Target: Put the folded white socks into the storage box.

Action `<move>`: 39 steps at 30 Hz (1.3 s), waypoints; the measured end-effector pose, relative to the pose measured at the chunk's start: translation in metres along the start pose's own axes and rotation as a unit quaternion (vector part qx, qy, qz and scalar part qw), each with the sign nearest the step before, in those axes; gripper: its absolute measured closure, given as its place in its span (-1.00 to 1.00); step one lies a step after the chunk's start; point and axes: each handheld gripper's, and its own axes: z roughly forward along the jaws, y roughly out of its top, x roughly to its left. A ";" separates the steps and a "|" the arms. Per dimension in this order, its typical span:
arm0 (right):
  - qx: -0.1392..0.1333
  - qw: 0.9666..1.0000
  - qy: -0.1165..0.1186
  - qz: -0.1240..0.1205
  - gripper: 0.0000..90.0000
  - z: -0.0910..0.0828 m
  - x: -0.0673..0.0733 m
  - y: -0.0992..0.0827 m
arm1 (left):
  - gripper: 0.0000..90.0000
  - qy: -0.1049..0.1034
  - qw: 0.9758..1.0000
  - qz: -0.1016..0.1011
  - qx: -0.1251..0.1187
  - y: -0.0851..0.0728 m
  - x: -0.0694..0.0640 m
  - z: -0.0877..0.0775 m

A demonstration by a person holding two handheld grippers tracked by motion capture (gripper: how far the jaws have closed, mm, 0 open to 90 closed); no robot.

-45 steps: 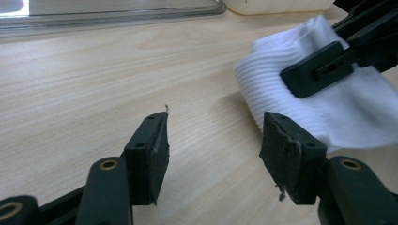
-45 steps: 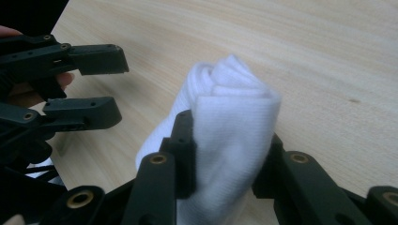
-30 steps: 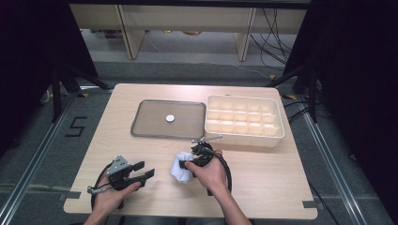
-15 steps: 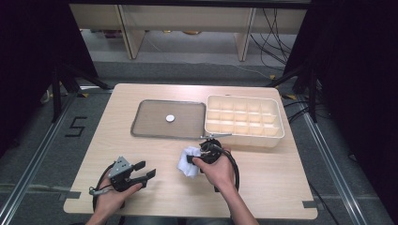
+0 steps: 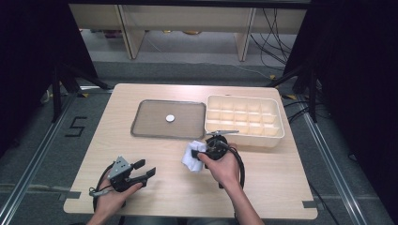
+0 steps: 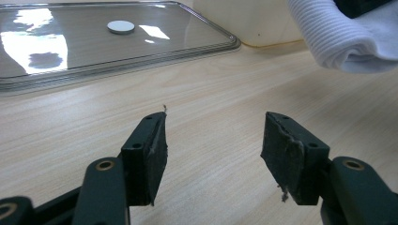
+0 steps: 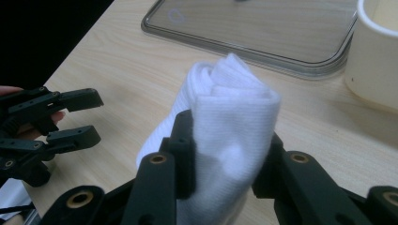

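Table (image 5: 155, 187): pale wood, carrying every item below.

Compartment box (image 5: 244, 118): cream plastic, far right, gridded into many cells; all visible cells look empty.

Tray (image 5: 170, 119): shallow, metal-rimmed, just left of the box; holds one small white disc (image 5: 170, 118) near its middle.

Right claw (image 7: 225, 154): partly closed, both jaws pressing a rolled white cloth (image 7: 225, 117), carried just off the table near the box's front wall, probably bound for the tray or box.

Left claw (image 6: 213, 140): jaws apart, holding nothing; it rests low at the near left, apparently waiting.
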 end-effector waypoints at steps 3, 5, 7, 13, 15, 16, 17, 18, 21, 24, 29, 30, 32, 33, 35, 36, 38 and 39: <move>0.001 1.000 -0.002 0.009 0.52 -0.003 0.000 0.001 | -0.11 0.001 1.000 -0.002 -0.001 0.000 0.000 0.000; -0.016 1.000 0.004 -0.001 0.52 -0.004 -0.002 0.002 | -0.11 -0.002 1.000 -0.004 -0.006 0.000 0.001 0.000; -0.014 1.000 -0.007 -0.005 0.52 -0.005 -0.003 0.003 | -0.11 -0.001 1.000 -0.002 -0.006 0.000 0.000 0.000; -0.017 1.000 -0.004 -0.006 0.52 -0.009 -0.004 0.004 | -0.11 0.001 1.000 -0.002 -0.001 0.000 0.000 0.000; -0.024 1.000 -0.003 -0.003 0.52 -0.010 -0.006 0.005 | -0.11 0.002 1.000 -0.004 -0.002 0.000 0.000 0.000; -0.020 1.000 -0.010 -0.006 0.52 -0.011 -0.008 0.006 | -0.11 0.002 1.000 -0.004 -0.001 0.000 0.000 0.000; -0.019 1.000 -0.015 0.001 0.52 -0.012 -0.008 0.007 | -0.11 0.002 1.000 -0.004 -0.002 0.000 0.000 0.000; -0.025 1.000 -0.008 -0.002 0.52 -0.012 -0.010 0.007 | -0.11 0.002 1.000 -0.004 -0.003 0.000 0.000 0.000; -0.028 0.999 -0.016 0.006 0.52 -0.015 -0.012 0.009 | -0.11 0.003 1.000 -0.005 0.000 0.000 0.001 0.000; -0.035 0.999 -0.017 0.002 0.52 -0.018 -0.016 0.010 | -0.11 0.000 1.000 -0.006 -0.005 0.000 0.001 0.001; -0.042 0.999 -0.018 0.009 0.52 -0.020 -0.019 0.013 | -0.11 0.005 1.000 -0.011 0.000 0.000 0.001 0.000; -0.042 0.999 -0.022 0.014 0.52 -0.021 -0.019 0.013 | -0.11 0.006 1.000 -0.010 0.000 0.000 0.001 0.000; -0.043 0.999 -0.021 0.012 0.52 -0.022 -0.020 0.014 | -0.10 0.007 1.000 -0.010 -0.001 0.000 0.001 0.000; -0.048 0.999 -0.023 0.006 0.52 -0.025 -0.023 0.015 | -0.10 0.006 1.000 -0.011 -0.003 0.000 0.002 -0.001; -0.054 0.998 -0.026 0.012 0.51 -0.028 -0.025 0.016 | -0.10 0.000 1.000 -0.016 -0.008 0.000 0.002 0.000; -0.054 0.998 -0.026 0.012 0.51 -0.028 -0.025 0.016 | -0.10 0.001 1.000 -0.016 -0.007 0.000 0.003 0.000; -0.057 0.998 -0.027 0.017 0.51 -0.029 -0.026 0.016 | -0.11 0.002 1.000 -0.017 -0.005 0.000 0.003 0.000; -0.053 0.998 -0.029 0.030 0.51 -0.030 -0.024 0.016 | -0.11 -0.001 1.000 -0.017 -0.007 0.000 0.003 0.000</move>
